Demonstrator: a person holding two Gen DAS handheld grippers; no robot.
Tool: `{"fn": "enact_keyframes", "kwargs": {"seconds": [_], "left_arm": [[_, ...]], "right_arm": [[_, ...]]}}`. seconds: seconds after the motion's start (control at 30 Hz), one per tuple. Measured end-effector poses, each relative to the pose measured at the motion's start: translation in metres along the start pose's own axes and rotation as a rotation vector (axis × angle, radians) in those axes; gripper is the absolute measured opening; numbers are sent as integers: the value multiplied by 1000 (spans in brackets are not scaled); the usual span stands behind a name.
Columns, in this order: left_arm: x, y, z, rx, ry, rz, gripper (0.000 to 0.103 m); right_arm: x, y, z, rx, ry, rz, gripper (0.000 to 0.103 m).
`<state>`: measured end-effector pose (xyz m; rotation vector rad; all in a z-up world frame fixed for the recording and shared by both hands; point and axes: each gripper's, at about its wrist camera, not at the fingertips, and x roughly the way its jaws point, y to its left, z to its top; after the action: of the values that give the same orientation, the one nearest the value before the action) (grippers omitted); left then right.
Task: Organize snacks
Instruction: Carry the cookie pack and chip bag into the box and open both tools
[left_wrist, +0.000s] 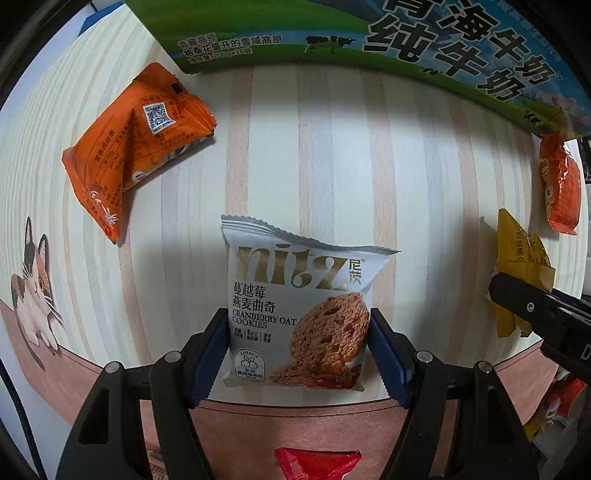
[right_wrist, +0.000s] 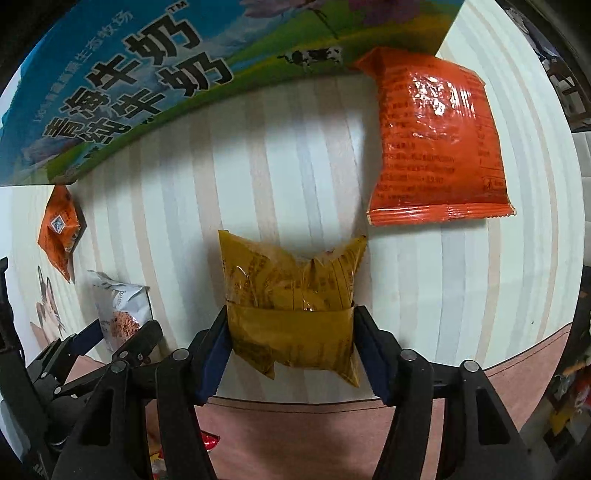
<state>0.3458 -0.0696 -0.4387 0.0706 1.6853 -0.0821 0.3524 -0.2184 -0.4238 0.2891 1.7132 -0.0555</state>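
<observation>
Currently I see the left gripper (left_wrist: 297, 354) clamped on the white cranberry oat cookie packet (left_wrist: 295, 306), low on the striped table mat (left_wrist: 332, 155). The right gripper (right_wrist: 291, 350) pinches the yellow snack packet (right_wrist: 291, 314) (milk carton (right_wrist: 122, 81) lies behind both).

A matt white foil cookie packet (left_wrist: 295, 306) lies on a smooth striped tablecloth (left_wrist: 332, 147), between matt black plastic gripper arms with blue pads. Beyond the packet stands a glossy printed cardboard milk carton (left_wrist: 406, 44); nearby, a crinkled glossy orange wrapper (right_wrist: 436, 136) and a shiny mustard-yellow plastic pouch (right_wrist: 291, 306).
</observation>
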Motion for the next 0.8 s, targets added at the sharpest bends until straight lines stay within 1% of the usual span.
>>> {"fn": "enact_keyframes", "kwargs": {"seconds": [0.1,0.27,0.37,0.4,0.5,0.67,0.77,0.8], "left_arm": [[-7,4,-1,-5,-17,-1,70],[-18,1,-3,3,-46,-5,70],[-36,1,-7,17,-72,-11,70],[-41,1,-9,21,-82,-16,70],[-59,2,-13,30,-110,-27,70],[-97,6,-19,43,-160,-63,70],[-124,10,-18,39,-195,-91,70],[-134,12,-17,21,-217,-99,70]], "right_arm": [[-3,-7,-5,0,-15,-2,62],[-15,-14,-13,0,-31,13,60],[-24,-14,-16,-8,-44,26,60],[-33,-19,-19,-12,-48,31,60],[-46,-20,-26,-29,-68,44,59],[-76,-24,-27,-39,-96,95,57],[-96,-26,-28,-42,-122,134,57],[-107,-25,-29,-40,-133,149,57]]}}
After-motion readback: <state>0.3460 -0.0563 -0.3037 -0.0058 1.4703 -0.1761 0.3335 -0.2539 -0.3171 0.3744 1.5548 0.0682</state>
